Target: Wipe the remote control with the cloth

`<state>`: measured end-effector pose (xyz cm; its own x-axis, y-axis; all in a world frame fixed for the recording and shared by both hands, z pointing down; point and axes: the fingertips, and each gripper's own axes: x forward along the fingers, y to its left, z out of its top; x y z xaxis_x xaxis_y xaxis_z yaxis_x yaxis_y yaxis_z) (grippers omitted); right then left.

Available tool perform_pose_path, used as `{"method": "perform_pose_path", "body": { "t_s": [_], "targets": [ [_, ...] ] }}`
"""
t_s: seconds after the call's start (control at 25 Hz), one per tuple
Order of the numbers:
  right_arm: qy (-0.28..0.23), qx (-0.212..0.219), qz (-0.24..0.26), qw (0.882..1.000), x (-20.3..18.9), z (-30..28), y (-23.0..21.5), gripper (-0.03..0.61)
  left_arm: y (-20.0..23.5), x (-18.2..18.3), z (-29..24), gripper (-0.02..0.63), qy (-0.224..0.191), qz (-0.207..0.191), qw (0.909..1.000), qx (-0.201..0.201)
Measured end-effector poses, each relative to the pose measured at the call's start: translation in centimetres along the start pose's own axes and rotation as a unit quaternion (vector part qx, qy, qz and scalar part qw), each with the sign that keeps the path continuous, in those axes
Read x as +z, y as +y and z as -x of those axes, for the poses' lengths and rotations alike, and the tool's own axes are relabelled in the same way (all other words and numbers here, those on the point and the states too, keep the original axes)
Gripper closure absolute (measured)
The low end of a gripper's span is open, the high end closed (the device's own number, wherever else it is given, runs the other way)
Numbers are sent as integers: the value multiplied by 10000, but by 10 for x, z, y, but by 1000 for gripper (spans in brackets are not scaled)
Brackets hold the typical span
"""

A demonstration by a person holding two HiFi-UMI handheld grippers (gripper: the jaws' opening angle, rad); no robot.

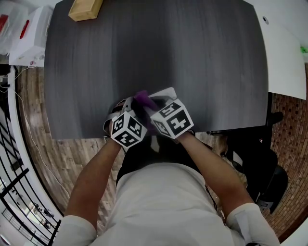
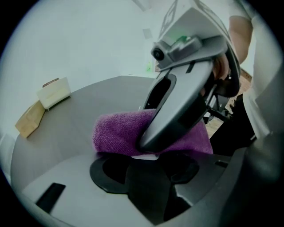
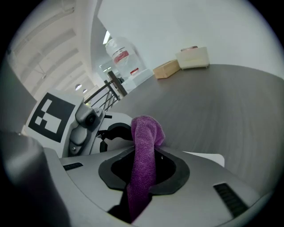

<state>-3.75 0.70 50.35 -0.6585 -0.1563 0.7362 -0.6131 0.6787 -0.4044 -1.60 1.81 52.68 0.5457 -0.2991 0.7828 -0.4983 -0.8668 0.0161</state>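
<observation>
the right claw (image 1: 153, 103) is pinched tight on the one purple cloth (image 3: 144, 146), which stands folded between its jaws. just under the cloth, the left claw (image 1: 132, 109), jaws part-way apart, grips the one remote control (image 2: 146, 156). only the left gripper view shows it, as a pale sliver. far beyond the cloth on the desk (image 1: 192, 57), the head view shows one tan box (image 1: 85, 8). both gripper views also show one white box (image 3: 193, 57) beside it.
</observation>
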Motion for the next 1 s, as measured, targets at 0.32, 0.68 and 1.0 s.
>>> {"method": "perform_pose_path", "body": {
  "t_s": [0.32,0.68,1.0],
  "targets": [
    [162,-222,-634,9976,-2,13,-33,500,2,-1,1,403,-25,-21,10000,83],
    [310,-624,-1011,9924,-6,39,-78,500,2,-1,1,403,-15,-110,9999,123],
    [350,-857,-938,9913,-9,49,-88,500,2,-1,0,403,67,-61,9999,116]
  ]
}}
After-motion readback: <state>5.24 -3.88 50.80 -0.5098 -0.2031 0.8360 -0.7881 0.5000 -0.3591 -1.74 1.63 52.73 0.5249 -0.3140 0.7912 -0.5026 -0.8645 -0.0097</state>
